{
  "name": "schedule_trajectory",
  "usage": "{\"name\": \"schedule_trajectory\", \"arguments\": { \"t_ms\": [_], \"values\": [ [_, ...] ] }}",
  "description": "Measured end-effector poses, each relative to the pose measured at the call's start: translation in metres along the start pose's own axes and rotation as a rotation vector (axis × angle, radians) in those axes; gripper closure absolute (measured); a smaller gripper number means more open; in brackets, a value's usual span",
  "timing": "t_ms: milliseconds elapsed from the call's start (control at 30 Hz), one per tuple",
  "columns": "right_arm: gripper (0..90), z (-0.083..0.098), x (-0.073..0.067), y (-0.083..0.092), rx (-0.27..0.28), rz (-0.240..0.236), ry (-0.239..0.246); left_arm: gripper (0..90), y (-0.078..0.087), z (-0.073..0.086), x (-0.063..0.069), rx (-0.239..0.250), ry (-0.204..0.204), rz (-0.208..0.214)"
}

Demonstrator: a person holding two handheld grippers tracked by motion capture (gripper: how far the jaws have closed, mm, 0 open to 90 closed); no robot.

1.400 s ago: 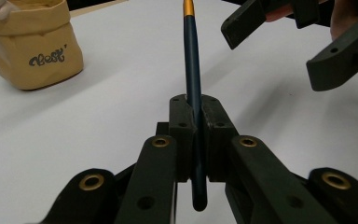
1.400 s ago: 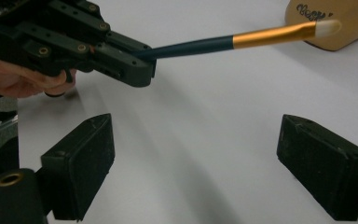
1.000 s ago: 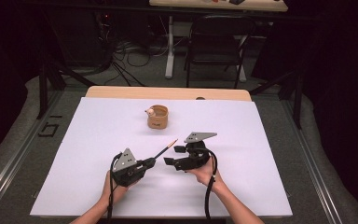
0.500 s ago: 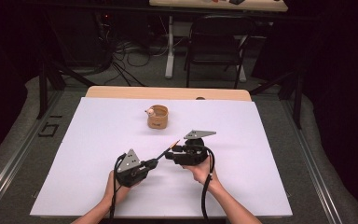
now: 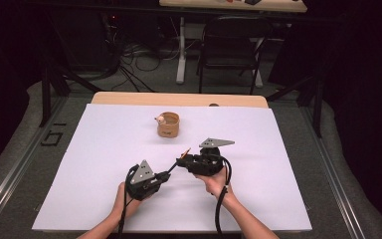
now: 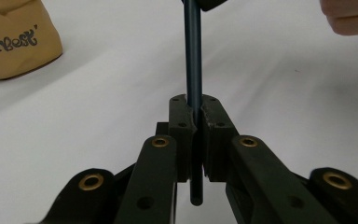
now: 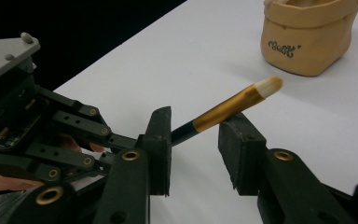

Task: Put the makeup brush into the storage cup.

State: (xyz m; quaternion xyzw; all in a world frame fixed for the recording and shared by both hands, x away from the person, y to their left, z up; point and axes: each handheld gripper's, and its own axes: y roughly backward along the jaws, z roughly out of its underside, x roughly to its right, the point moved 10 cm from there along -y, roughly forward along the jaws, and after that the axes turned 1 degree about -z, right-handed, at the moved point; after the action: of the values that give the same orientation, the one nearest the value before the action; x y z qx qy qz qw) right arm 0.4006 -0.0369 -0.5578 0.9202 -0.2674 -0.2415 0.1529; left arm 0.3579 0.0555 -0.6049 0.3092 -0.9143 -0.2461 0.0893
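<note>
Brush (image 7: 228,108) handle clamped in my left gripper (image 6: 193,126) (steady for handover); right gripper (image 7: 195,140) gapes around it.

Your right gripper (image 7: 196,154) stands open around a paintbrush (image 7: 228,109), which the left gripper (image 7: 51,140) holds; a tan pouch (image 7: 307,35) sits beyond
</note>
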Motion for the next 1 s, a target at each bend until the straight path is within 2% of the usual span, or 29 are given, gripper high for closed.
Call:
{"name": "schedule_trajectory", "arguments": {
  "t_ms": [200, 300, 433, 500, 567, 700, 833, 900, 1000],
  "values": [
    [73.6, -0.005, -0.007, 0.002, 0.039, -0.04, -0.004, 84.5, -0.001, 0.001, 0.0, -0.014, -0.005, -0.006],
    [78.9, -0.008, -0.016, 0.004, 0.057, -0.08, -0.017, 84.2, -0.002, 0.002, 0.001, -0.017, -0.015, -0.008],
    [83.0, -0.013, -0.032, 0.005, 0.067, -0.108, 0.042, 83.9, -0.002, 0.0, 0.001, -0.012, -0.027, -0.018],
    [83.3, -0.015, -0.036, 0.005, 0.068, -0.095, 0.077, 83.8, -0.003, -0.001, 0.002, -0.006, -0.024, -0.017],
    [83.4, -0.016, -0.038, 0.006, 0.071, -0.094, 0.089, 81.9, -0.003, -0.001, 0.003, -0.007, -0.027, -0.015],
    [83.5, -0.02, -0.042, 0.009, 0.077, -0.083, 0.122, 67.6, -0.006, -0.001, 0.004, -0.013, -0.016, 0.0],
    [83.5, -0.021, -0.045, 0.01, 0.063, -0.051, 0.175, 41.5, -0.007, -0.005, 0.005, -0.007, 0.0, -0.011],
    [83.4, -0.021, -0.047, 0.01, 0.064, -0.043, 0.191, 31.6, -0.006, -0.007, 0.004, 0.005, 0.006, -0.016],
    [83.4, -0.022, -0.05, 0.01, 0.059, -0.034, 0.214, 23.0, -0.005, -0.012, 0.002, 0.034, 0.023, -0.029]
  ]
}}
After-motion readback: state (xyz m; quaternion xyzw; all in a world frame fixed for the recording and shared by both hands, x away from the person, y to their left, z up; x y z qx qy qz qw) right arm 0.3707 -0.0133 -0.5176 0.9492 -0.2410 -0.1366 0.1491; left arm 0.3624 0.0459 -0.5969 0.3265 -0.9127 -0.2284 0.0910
